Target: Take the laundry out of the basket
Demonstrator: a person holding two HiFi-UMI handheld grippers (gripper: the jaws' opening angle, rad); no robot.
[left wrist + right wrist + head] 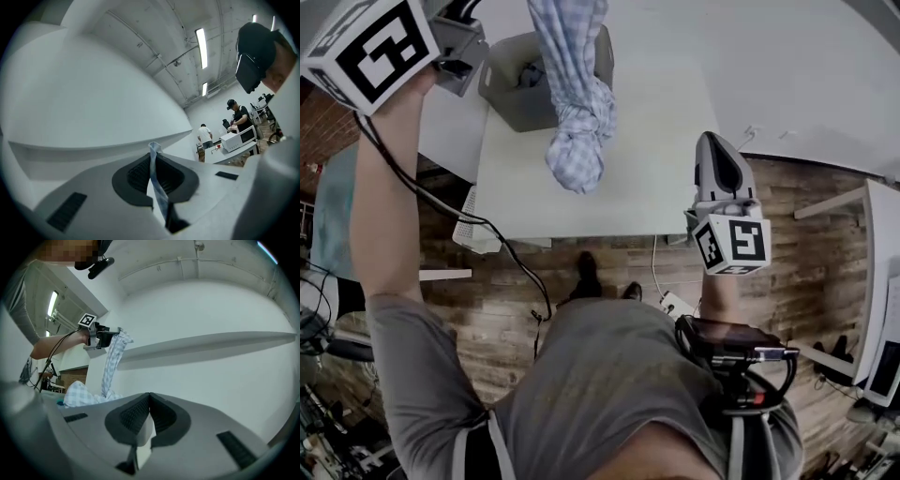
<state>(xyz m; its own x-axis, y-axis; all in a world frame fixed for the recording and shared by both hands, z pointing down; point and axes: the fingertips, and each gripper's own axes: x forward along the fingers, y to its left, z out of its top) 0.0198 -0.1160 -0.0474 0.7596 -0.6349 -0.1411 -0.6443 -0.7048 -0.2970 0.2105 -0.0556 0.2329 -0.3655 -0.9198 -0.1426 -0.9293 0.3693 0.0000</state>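
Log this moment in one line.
left gripper: jaws shut on plaid shirt, hanging | right gripper: jaws shut, empty | basket: on table

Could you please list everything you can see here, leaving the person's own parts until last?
checked garment: one, blue and white, hanging over the table from the left gripper
basket: one, grey, at the far end of the table
dark laundry: count unclear, dark, inside the basket
table: one, white, in front of the person
floor: one, brown wood, under the table
cable: one, black, from the left arm down to the waist
left gripper: one, grey, raised, shut on the checked garment
right gripper: one, grey, by the table's right edge, shut, empty
shoes: two, black, on the floor
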